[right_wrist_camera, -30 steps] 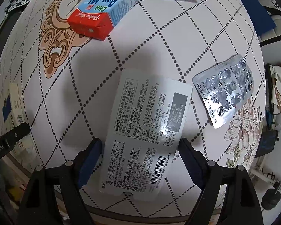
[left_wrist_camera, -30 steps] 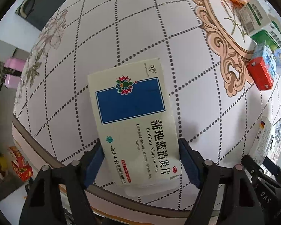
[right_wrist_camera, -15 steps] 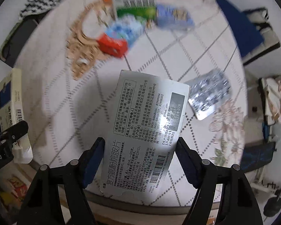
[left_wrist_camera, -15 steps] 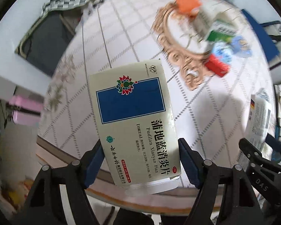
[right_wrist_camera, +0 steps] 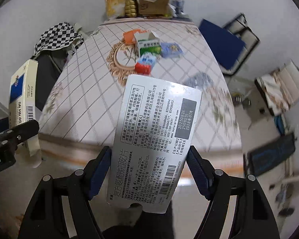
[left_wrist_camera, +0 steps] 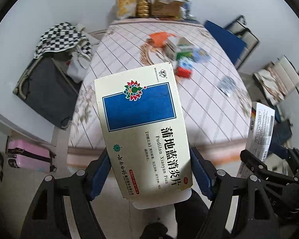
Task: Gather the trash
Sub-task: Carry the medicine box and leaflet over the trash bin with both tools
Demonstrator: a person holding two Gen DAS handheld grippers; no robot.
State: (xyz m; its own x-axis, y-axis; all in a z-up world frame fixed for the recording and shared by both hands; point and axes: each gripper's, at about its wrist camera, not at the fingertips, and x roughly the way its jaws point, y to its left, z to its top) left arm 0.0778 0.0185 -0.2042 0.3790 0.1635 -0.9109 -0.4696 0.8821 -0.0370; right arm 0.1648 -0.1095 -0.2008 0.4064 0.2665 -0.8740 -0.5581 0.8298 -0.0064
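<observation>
Patterned tablecloth [left_wrist_camera: 199,103], white floor [left_wrist_camera: 53,4]

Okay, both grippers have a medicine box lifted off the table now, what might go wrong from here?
1. The left gripper pinches only the near end of the cream box; most of it overhangs, so it may pivot or slip.
2. The right gripper holds the grey box the same way, with the same risk.
3. The boxes look close together; swinging either could knock the other loose.
</observation>
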